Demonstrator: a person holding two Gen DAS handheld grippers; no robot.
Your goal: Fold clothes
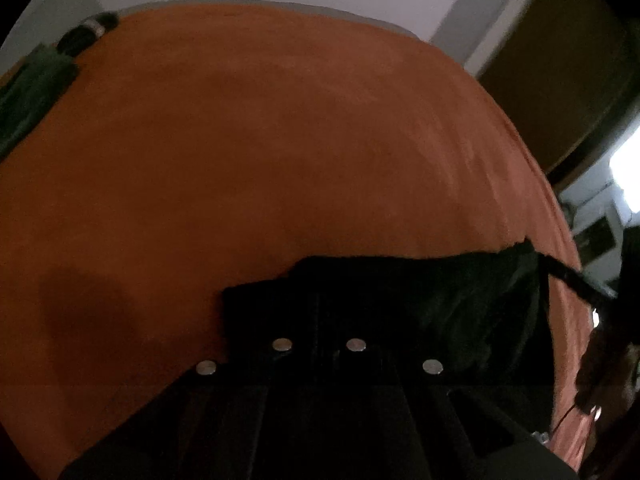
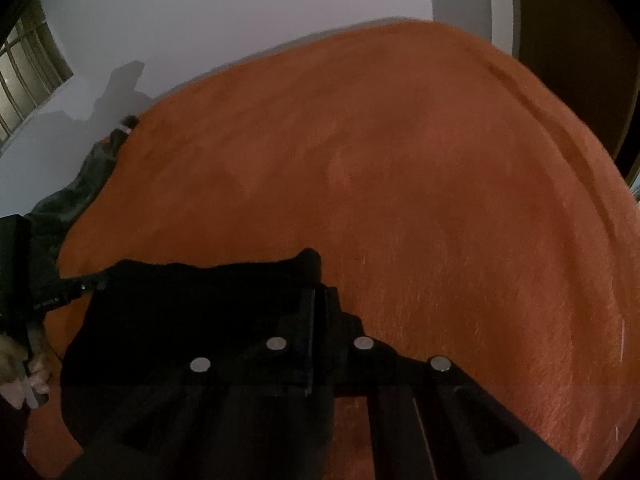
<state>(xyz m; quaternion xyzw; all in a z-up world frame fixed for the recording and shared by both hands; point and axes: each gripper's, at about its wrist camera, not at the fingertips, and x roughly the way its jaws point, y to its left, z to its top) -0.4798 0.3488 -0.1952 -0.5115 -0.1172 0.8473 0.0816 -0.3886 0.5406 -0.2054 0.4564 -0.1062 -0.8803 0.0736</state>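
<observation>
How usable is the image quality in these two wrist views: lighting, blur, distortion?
Left wrist: dim, soft blur, strong fisheye bend; the black garment merges with the left gripper, and a window at right blows out. Right wrist: equally dark; the right gripper is lost against the garment, while the orange blanket shows pile texture.

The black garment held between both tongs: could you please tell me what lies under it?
Around the black garment the orange blanket shows and runs beneath it. Whatever lies directly under the cloth is covered.
</observation>
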